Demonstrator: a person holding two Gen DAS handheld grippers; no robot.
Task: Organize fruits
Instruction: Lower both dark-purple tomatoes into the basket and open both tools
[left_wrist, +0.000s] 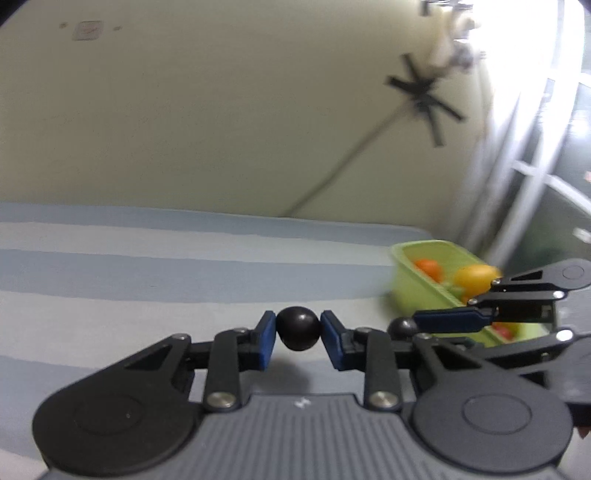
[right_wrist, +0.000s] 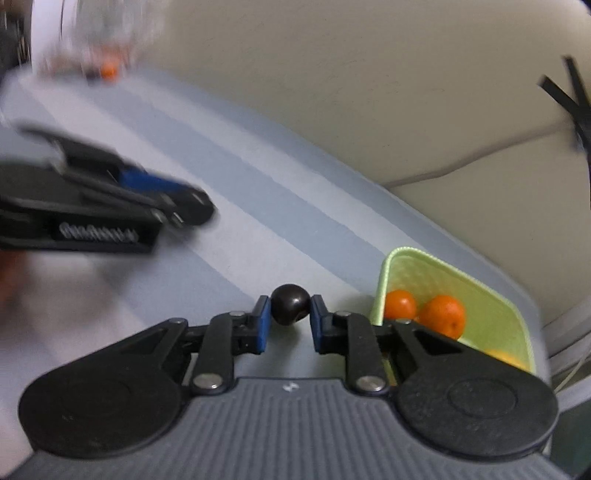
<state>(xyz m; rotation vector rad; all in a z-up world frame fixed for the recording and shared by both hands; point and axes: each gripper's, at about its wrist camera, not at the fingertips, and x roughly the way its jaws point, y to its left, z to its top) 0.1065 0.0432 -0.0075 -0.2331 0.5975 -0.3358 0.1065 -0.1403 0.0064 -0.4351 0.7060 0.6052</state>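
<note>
My left gripper (left_wrist: 298, 330) is shut on a dark round fruit (left_wrist: 298, 328), held above the striped blue-grey cloth (left_wrist: 147, 277). My right gripper (right_wrist: 290, 314) is shut on a second dark round fruit (right_wrist: 290, 304); that fruit (left_wrist: 403, 328) and one blue right fingertip (left_wrist: 448, 320) also show in the left wrist view. A light green bin (left_wrist: 413, 288) lies to the right, holding orange fruits (left_wrist: 428, 267) and a yellow one (left_wrist: 474, 277). In the right wrist view the bin (right_wrist: 410, 269) is just right of my right gripper, with orange fruits (right_wrist: 443, 315) inside. The left gripper (right_wrist: 192, 208) appears blurred at left.
A cream wall (left_wrist: 221, 110) rises behind the cloth. A black cable and bracket (left_wrist: 424, 96) hang on it at the right. A blurred orange fruit (right_wrist: 109, 70) and clear container sit at the far left end of the cloth. A window frame (left_wrist: 528, 166) stands at right.
</note>
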